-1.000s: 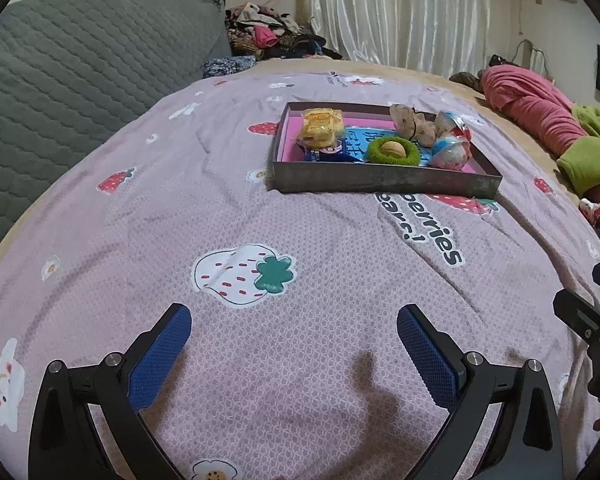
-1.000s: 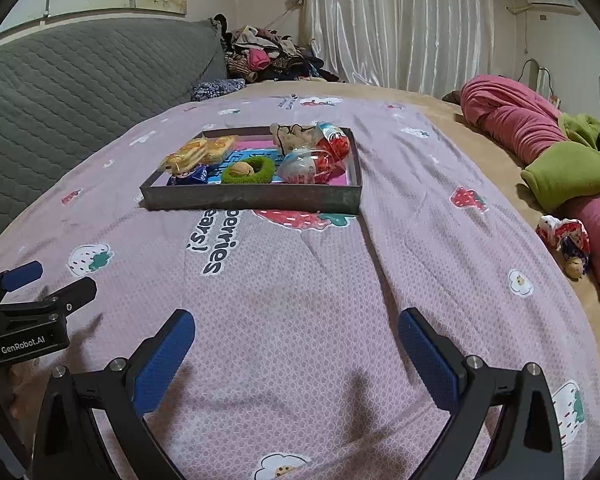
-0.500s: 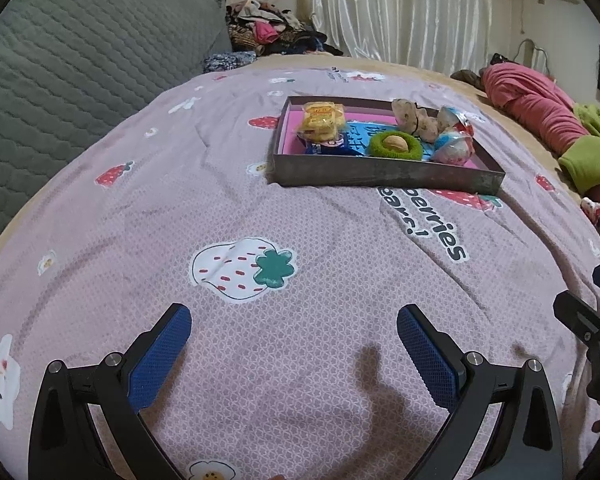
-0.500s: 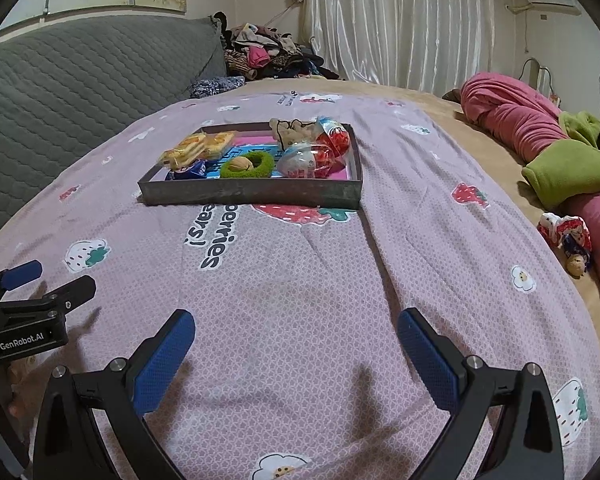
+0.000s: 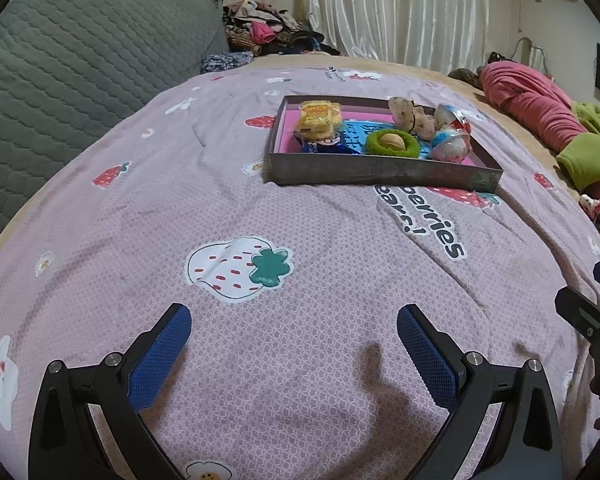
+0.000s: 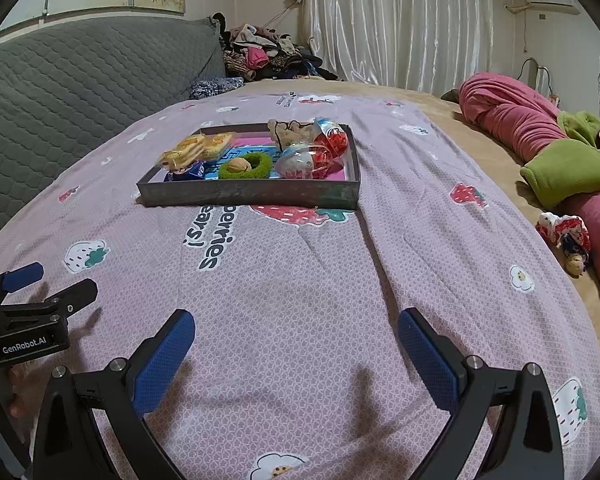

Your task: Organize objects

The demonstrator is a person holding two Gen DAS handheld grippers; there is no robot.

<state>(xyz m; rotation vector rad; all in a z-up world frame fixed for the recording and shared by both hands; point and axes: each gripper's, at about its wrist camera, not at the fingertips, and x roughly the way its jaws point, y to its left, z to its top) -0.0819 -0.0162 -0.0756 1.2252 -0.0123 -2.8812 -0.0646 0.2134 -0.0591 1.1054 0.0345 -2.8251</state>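
A shallow dark tray [image 5: 380, 170] [image 6: 252, 196] with a pink floor rests on the strawberry-print bedspread, well ahead of both grippers. It holds a yellow snack packet [image 5: 318, 118] [image 6: 198, 149], a blue wrapper [image 5: 326, 145] [image 6: 188, 171], a green fuzzy ring [image 5: 392, 145] [image 6: 246, 167] with a walnut in it, a beige plush toy [image 5: 410, 114] [image 6: 288, 132] and two clear egg capsules [image 5: 452, 142] [image 6: 306, 160]. My left gripper [image 5: 294, 322] is open and empty above the sheet. My right gripper [image 6: 296, 326] is also open and empty.
A grey quilted headboard [image 5: 60, 68] runs along the left. Rolled pink and green blankets [image 6: 540, 136] and a small doll [image 6: 568, 236] lie on the bed's right side. Clothes pile [image 6: 260, 56] sits at the back by white curtains. The bedspread [image 6: 300, 272] stretches between grippers and tray.
Both views show the tray sitting slightly further up and away than a second ago, as both grippers drew back a little. Jaws stayed open.
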